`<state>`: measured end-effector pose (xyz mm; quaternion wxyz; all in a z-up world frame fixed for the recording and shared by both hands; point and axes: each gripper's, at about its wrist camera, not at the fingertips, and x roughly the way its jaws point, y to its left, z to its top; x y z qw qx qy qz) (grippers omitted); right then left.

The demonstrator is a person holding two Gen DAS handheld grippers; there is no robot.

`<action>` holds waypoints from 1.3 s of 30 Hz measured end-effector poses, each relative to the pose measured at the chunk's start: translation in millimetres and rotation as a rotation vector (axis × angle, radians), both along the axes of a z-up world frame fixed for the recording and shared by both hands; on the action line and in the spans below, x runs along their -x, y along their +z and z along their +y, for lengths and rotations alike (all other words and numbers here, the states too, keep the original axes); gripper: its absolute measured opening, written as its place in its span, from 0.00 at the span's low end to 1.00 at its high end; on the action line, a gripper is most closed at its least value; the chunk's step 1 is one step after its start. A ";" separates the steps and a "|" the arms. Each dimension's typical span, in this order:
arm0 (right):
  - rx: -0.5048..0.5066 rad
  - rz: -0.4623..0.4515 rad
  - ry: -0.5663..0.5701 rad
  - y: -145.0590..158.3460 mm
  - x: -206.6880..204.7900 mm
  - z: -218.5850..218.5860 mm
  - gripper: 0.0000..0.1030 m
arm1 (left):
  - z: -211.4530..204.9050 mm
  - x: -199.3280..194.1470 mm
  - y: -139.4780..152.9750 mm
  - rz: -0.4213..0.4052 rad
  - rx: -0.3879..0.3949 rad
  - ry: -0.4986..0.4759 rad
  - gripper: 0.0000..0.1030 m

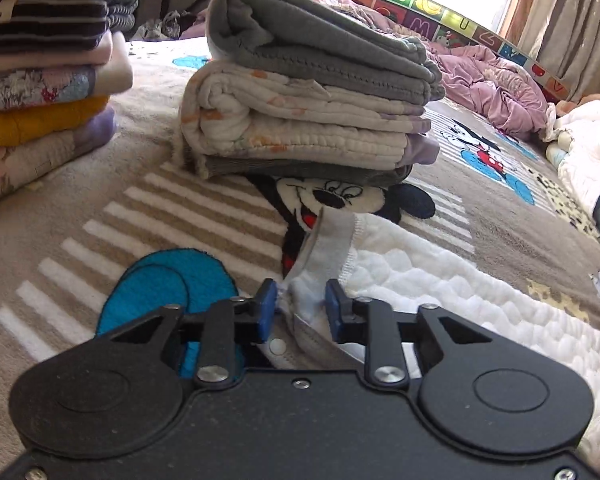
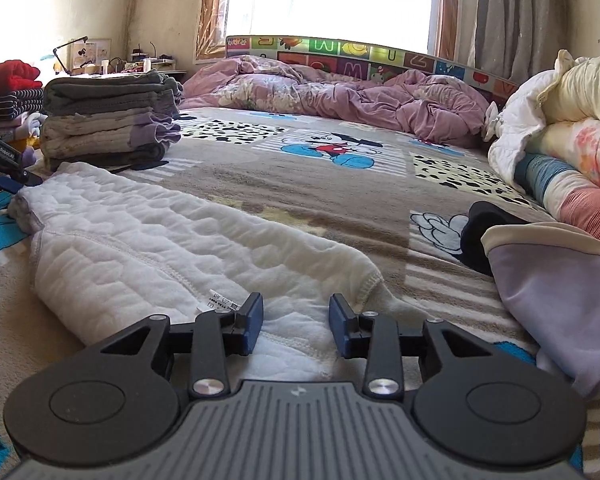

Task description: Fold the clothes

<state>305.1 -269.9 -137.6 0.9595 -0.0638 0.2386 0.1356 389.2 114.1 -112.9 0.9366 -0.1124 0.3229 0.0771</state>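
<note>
White quilted garment lies flat on the cartoon-print blanket, stretched between the two grippers. The left gripper has its blue pads apart with the garment's grey-trimmed edge bunched in the gap between them; whether they pinch it I cannot tell. The right gripper stands with jaws apart over the garment's other end, a small care label just left of its left pad, its print too small to read. Ahead of the left jaws sits a folded stack, grey on top. Left of that, a taller pile carries a tag reading "ldren". Beyond, an alphabet-tile headboard shows M, W and U.
</note>
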 end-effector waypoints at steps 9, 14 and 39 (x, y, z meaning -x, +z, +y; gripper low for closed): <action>-0.198 0.075 0.007 -1.3 -13.5 -32.6 0.41 | -7.4 13.3 24.8 -0.075 -0.123 0.015 0.11; -0.202 0.087 0.015 -1.6 -15.8 -32.7 0.42 | -16.7 8.5 9.1 -0.057 -0.237 0.000 0.17; -0.214 0.120 -0.058 -0.5 -19.6 -45.7 0.51 | -161.0 6.7 -17.5 -0.011 -0.189 -0.575 0.57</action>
